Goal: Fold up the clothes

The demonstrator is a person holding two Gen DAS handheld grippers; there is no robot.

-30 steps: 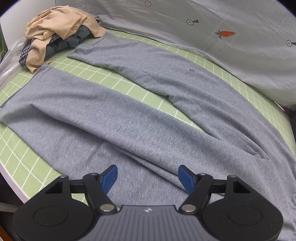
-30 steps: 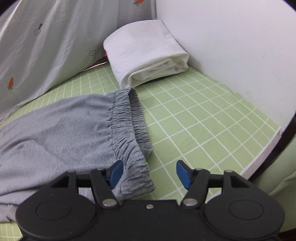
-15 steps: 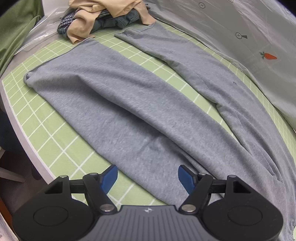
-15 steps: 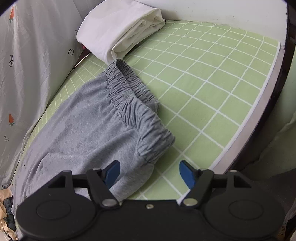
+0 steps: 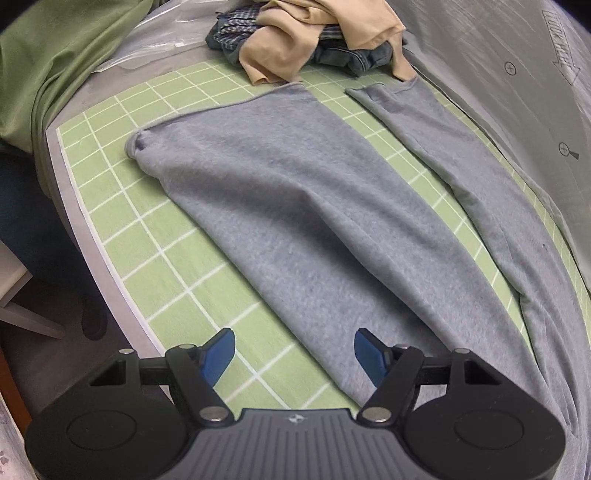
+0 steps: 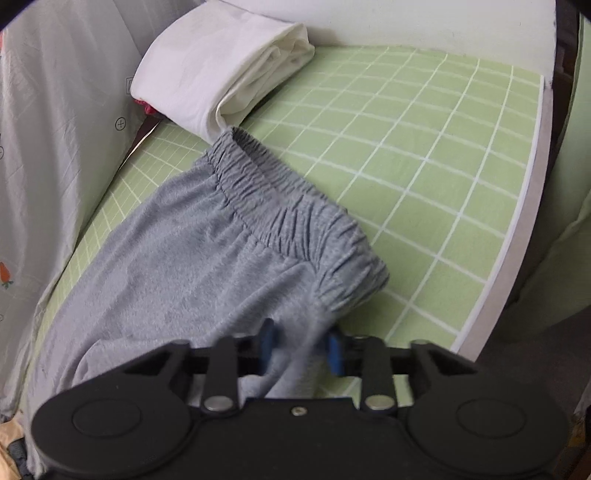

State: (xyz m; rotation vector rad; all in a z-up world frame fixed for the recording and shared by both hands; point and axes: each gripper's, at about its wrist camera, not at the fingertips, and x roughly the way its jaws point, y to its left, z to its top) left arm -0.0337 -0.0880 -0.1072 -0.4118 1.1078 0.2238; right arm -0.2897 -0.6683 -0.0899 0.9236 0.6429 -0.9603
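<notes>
Two grippers, one pair of grey trousers (image 5: 295,221) spread on the green grid mat (image 5: 155,266).

Left wrist view: left gripper (image 5: 293,354) is wide open, nothing between the blue fingers (image 5: 218,356). It hangs over the near edge of the closer trouser leg — cloth edge runs diagonally between the fingertips, with bare mat under the left one. Can't tell if either pad touches the fabric. Both legs lie flat and run away from the camera, with a strip of mat between them; the closer leg's hem (image 5: 221,107) ends toward the mat's far left corner. Beyond the hems sits a pile of clothes (image 5: 310,40) — beige on top, denim and a checked piece under it. Grey printed sheet (image 5: 517,92) along the right side, green cloth (image 5: 55,55) at top left.

Right wrist view: right gripper (image 6: 301,350) is clamped on the trousers (image 6: 177,266) just below the elastic waistband (image 6: 295,218); a bunch of grey fabric is pinched between the blue pads and pulled up into a ridge. Some blur there. Waistband lies gathered across the mat (image 6: 424,166), its far end close to a folded white cloth (image 6: 221,70). White wall (image 6: 424,18) behind it.
</notes>
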